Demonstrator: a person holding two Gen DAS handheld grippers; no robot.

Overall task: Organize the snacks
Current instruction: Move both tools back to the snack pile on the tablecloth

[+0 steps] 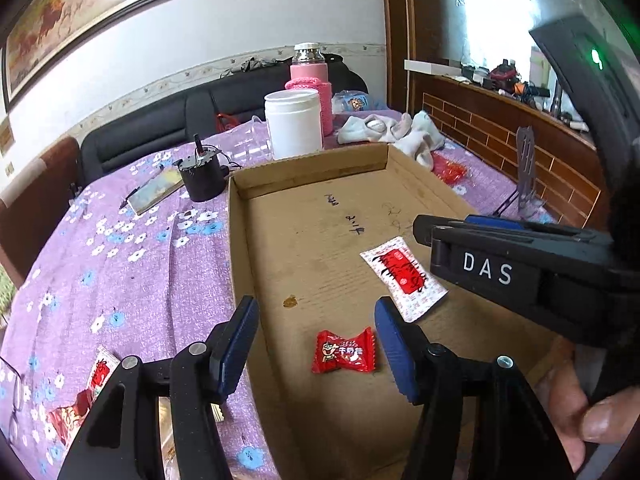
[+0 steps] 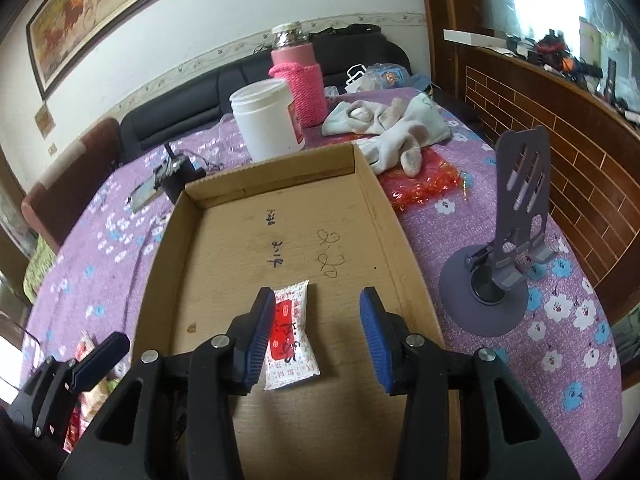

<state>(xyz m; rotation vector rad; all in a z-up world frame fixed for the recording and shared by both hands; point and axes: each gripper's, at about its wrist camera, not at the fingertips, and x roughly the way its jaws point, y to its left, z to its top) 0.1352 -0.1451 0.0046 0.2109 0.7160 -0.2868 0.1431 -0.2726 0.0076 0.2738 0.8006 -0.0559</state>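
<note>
Here both grippers hang over the cardboard tray (image 1: 240,216) with nothing between their spread fingers: the left gripper (image 1: 316,346) above a red candy (image 1: 345,352), the right gripper (image 2: 318,338) above a white-and-red sachet (image 2: 290,340). Both wrappers look light, crinkly and slippery; pinch them across the middle. More snacks (image 1: 86,392) wait on the surface, half hidden behind the left gripper.

Red candy (image 1: 345,353) and white-red packet (image 1: 404,278) lie flat in cardboard tray (image 1: 240,264).

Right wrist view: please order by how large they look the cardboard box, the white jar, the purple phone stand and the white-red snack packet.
1. cardboard box
2. white jar and purple phone stand: similar, unranked
3. white-red snack packet, though nearest the camera
</note>
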